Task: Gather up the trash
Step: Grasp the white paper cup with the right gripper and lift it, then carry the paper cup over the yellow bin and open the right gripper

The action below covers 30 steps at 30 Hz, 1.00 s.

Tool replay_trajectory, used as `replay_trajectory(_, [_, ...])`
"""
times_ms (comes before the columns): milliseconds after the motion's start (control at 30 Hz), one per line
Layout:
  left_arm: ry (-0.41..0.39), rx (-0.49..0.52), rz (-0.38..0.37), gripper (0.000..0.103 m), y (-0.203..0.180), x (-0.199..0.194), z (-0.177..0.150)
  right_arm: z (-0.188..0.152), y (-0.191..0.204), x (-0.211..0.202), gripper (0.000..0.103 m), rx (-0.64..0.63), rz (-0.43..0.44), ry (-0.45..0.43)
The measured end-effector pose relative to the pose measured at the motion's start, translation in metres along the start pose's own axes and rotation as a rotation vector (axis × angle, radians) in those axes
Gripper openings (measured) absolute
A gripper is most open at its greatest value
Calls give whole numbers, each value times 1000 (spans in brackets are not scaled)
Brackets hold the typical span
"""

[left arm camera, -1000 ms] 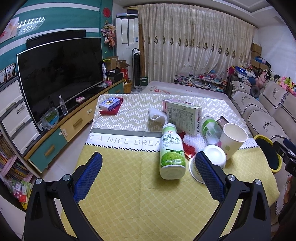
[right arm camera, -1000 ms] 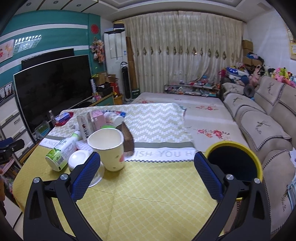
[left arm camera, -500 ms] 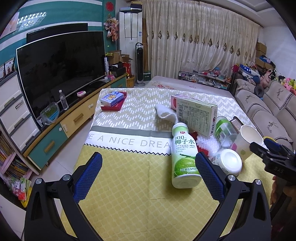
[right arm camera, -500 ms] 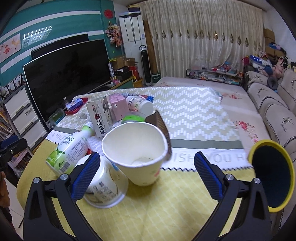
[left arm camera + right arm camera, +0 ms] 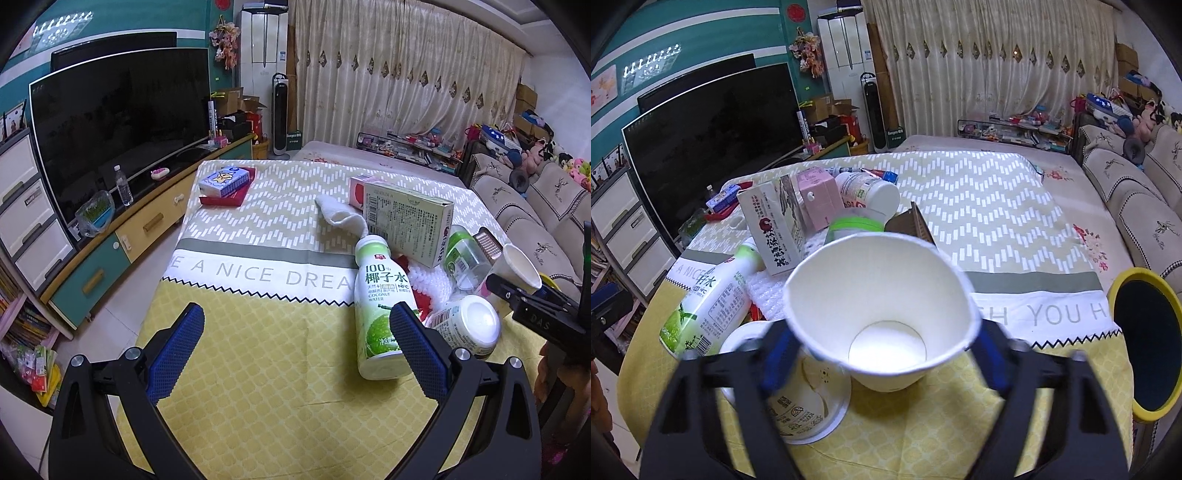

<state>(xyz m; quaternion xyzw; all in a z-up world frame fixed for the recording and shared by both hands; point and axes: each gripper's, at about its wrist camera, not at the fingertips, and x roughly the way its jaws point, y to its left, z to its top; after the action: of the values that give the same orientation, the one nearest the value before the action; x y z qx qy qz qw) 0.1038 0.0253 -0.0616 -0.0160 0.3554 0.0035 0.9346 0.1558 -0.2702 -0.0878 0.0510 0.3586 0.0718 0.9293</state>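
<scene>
Left view: your left claw hangs wide over bare yellow cloth, gripping nothing. The coconut bottle lies just past its right finger, with an upturned tub beyond that. The box lies further ahead on the right.

Right view: your right claw has just been closing, with the paper cup between its jaws. Both pads sit at the cup's sides, but blur hides whether they press it. The bin stands off to the claw's right, past the table edge.
</scene>
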Motion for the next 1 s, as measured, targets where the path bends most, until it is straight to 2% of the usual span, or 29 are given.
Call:
replay_trajectory(267, [-8,9,-9,99,-3,-4,0,3,-10,-31,62,13,14,-51])
replay_trajectory(400, [-22,26,-15,99,-9,-11,1,5,-35,-58,63,37,-21,-91])
replay_trajectory(567, [-31,46,-31,99,-21,-17,2,5,-89,-87,63,101,-137,-135])
replay_trajectory(700, [-30,59,-44,99,-32,-19,3,-1,-149,-99,64,175,-273,-145])
replay_trajectory(833, [-31,77,-57,99,-46,-21,3,-9,-202,-95,64,236,-388,-108])
replay_trajectory(1000, [-23,103,-78,99,-64,-19,4,-20,-256,-70,66,273,-476,-31])
